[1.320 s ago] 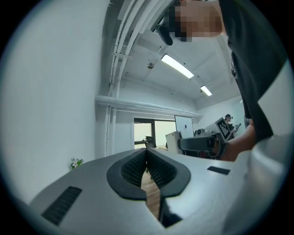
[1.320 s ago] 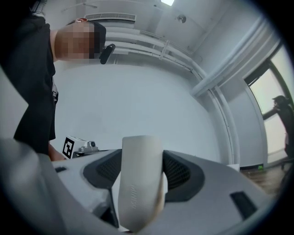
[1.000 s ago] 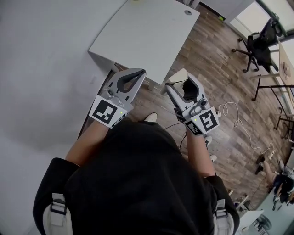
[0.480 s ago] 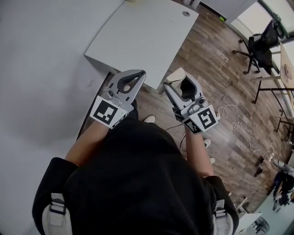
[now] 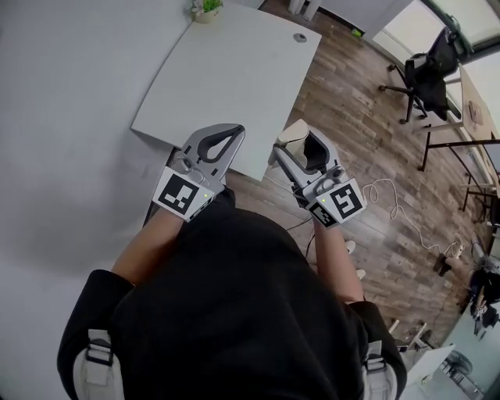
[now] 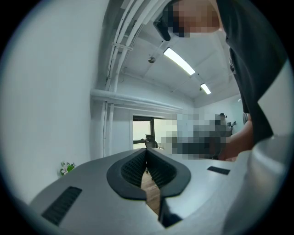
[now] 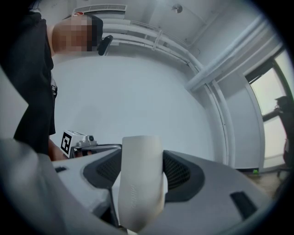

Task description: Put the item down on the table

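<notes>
My right gripper (image 5: 295, 141) is shut on a pale off-white rounded item (image 5: 292, 131), held in the air just off the near right corner of the white table (image 5: 226, 70). In the right gripper view the item (image 7: 140, 183) stands upright between the dark pads and hides the gap between them. My left gripper (image 5: 237, 131) is shut with nothing in it and hovers over the table's near edge. Its pads (image 6: 138, 166) meet at the tip in the left gripper view. Both grippers are held at chest height, side by side.
A small potted plant (image 5: 205, 8) stands at the table's far left corner, and a round cable port (image 5: 300, 37) is at the far right. Wood floor (image 5: 359, 141) lies to the right, with a white cable (image 5: 398, 205) and a black office chair (image 5: 426, 70). A grey wall (image 5: 62, 117) is at the left.
Both grippers have shifted slightly left and up in the head view. More of the table's far end, with the plant, has come into sight. The right gripper still holds the item.
</notes>
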`<action>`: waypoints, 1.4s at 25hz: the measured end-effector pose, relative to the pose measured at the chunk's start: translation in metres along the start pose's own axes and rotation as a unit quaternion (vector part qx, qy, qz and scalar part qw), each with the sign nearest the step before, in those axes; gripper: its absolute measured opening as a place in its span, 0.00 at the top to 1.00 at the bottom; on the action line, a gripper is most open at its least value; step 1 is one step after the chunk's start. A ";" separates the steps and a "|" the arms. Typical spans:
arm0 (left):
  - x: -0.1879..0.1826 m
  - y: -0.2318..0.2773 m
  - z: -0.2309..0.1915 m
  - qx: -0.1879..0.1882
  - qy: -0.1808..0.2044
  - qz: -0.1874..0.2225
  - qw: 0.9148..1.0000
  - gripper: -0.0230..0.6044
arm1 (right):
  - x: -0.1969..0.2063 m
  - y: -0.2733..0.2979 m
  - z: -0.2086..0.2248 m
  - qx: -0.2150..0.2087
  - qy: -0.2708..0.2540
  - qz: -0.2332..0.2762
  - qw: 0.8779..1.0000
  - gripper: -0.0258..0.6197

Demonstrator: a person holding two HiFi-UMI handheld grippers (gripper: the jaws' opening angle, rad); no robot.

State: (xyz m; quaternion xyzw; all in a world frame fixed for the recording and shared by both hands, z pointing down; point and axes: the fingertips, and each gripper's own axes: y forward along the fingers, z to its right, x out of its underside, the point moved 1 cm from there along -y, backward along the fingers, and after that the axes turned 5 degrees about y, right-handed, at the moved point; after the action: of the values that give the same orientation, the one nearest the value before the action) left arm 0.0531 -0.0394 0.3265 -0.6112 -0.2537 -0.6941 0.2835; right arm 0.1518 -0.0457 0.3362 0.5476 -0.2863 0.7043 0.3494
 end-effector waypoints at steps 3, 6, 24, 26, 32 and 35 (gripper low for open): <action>0.018 0.014 -0.046 0.013 -0.010 0.000 1.000 0.97 | 0.013 0.044 0.023 0.018 -0.001 -0.017 1.000 0.52; 0.017 0.021 -0.067 0.024 -0.016 0.002 1.000 0.97 | 0.010 0.064 0.030 0.026 -0.002 -0.030 0.999 0.53; 0.047 0.053 -0.169 0.095 -0.054 0.002 0.994 0.97 | 0.051 0.172 0.075 0.076 -0.012 -0.125 0.989 0.53; 0.053 0.063 -0.171 0.093 -0.062 0.001 0.994 0.97 | 0.057 0.176 0.086 0.075 -0.017 -0.143 0.987 0.53; 0.075 0.091 -0.173 0.072 -0.063 -0.003 0.995 0.97 | 0.089 0.183 0.125 0.049 -0.029 -0.219 0.974 0.53; 0.081 0.106 -0.176 0.057 -0.062 -0.014 0.996 0.97 | 0.103 0.192 0.142 0.029 -0.030 -0.247 0.968 0.53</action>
State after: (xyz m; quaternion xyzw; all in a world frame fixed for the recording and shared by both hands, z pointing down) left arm -0.0036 -0.2449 0.3855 -0.6328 -0.3180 -0.6429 0.2917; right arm 0.0626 -0.2524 0.4656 0.6319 -0.1319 0.5880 0.4875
